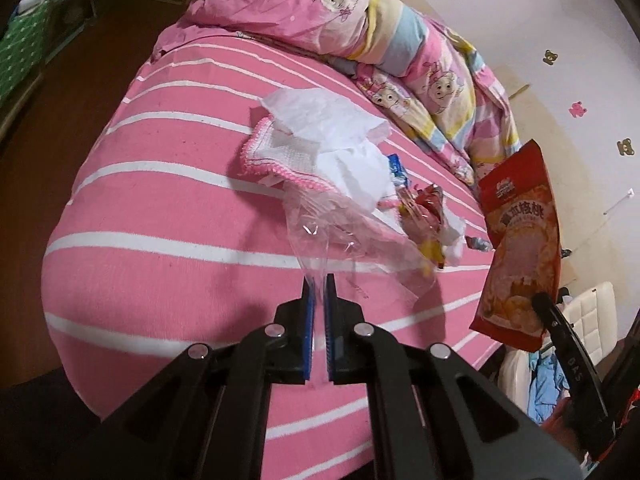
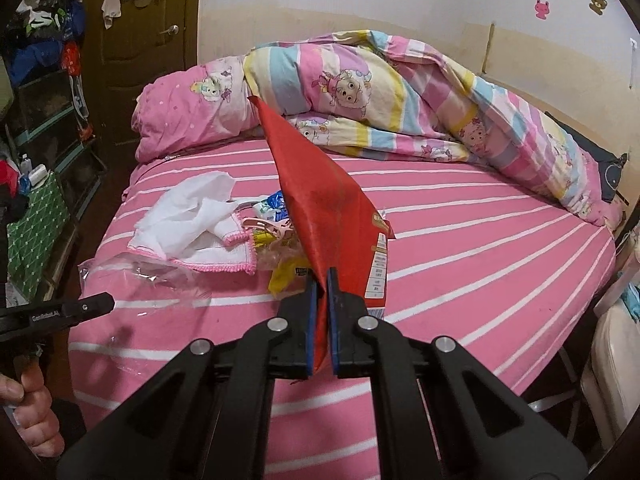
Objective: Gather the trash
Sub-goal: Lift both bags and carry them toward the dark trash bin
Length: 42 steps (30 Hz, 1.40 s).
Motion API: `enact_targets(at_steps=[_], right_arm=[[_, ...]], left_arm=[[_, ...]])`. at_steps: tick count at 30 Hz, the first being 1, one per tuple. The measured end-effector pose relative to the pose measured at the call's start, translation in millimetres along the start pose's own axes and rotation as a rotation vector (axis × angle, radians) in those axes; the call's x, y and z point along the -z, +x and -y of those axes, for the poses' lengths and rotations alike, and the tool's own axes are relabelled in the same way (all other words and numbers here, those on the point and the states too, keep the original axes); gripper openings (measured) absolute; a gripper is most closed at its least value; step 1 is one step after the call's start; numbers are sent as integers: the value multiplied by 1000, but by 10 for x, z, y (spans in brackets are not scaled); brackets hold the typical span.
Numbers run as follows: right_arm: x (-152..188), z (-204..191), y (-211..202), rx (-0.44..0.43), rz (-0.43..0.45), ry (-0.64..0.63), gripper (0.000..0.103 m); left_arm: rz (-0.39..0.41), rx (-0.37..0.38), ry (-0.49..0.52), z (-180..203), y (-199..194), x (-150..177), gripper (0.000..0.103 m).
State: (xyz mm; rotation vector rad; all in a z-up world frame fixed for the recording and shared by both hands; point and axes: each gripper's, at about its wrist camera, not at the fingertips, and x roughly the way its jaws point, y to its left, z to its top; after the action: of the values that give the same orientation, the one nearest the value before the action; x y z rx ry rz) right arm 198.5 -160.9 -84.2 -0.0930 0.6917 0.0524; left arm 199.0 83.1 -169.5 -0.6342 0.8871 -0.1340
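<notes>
My left gripper (image 1: 319,280) is shut on the edge of a clear plastic bag (image 1: 344,236) that lies on the pink striped bed; the bag also shows in the right wrist view (image 2: 152,276), with the left gripper (image 2: 105,303) at its near edge. My right gripper (image 2: 322,276) is shut on a red snack packet (image 2: 324,200) and holds it upright above the bed; the packet shows at the right of the left wrist view (image 1: 516,248). White tissue (image 1: 328,120) lies on a pink-edged white cloth (image 1: 280,156). Small wrappers (image 1: 424,216) lie beside them.
The pink striped bed (image 2: 460,248) fills both views. A crumpled cartoon-print quilt (image 2: 380,96) and pillow (image 2: 188,112) lie along its far side by the wall. A door (image 2: 140,40) and cluttered shelves (image 2: 44,92) stand to the left. A white chair (image 1: 588,312) stands at the right.
</notes>
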Motion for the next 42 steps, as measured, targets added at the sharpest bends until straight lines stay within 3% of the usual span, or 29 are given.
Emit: enact_targets(at_steps=[6,16,25,42], right_arm=[[105,48,-245,-3,3,11,6],[130,153,-643,-14,57,33,6],[171,310,-909,-11,93,62,6],[605,768,-1414,-11,103,156,6]], left_arm=[[4,12,-7,12,-102,157,5],[64,16,75,162,-408,366,5],[90,53,61,261,-620,504,5],[65,155,88,944,-769,832,5]])
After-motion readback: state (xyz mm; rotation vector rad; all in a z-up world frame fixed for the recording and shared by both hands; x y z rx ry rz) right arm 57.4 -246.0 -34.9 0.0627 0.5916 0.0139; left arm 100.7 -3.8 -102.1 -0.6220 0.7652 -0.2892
